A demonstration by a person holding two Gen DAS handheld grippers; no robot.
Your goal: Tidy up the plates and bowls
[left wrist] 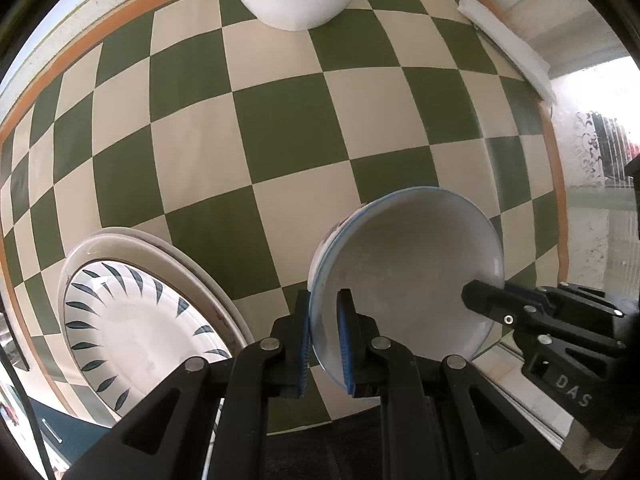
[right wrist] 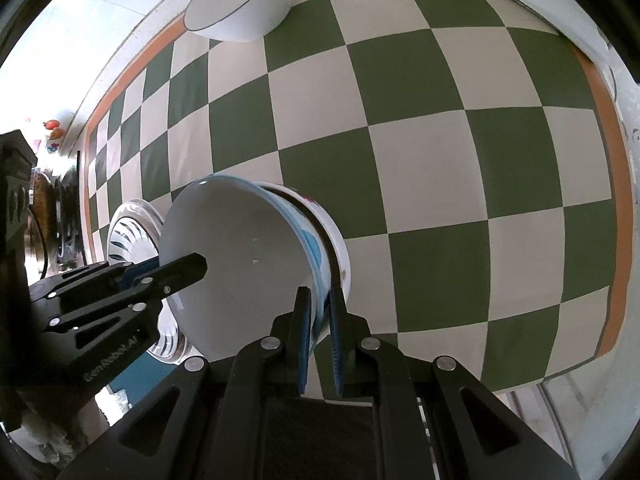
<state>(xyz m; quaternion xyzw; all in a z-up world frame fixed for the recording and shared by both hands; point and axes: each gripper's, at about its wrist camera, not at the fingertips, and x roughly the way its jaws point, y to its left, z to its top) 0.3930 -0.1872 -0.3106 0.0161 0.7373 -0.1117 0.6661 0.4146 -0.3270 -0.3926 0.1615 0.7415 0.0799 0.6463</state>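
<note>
The left gripper (left wrist: 325, 344) points almost straight down, its black linkage arms spreading toward six o'clock in its own view. Its blue pads (left wrist: 345, 340) are clamped on the rim of the bowl (left wrist: 404, 264), one pad inside the wall and one outside. The right gripper (right wrist: 320, 344) tilts steeply downward and pinches the opposite rim the same way, blue pads (right wrist: 335, 344) close together with only the wall between them. In the left view the right gripper enters from three o'clock; in the right view the left one enters from nine o'clock. A dark shape at the right view's nine o'clock edge may be a sleeve.
</note>
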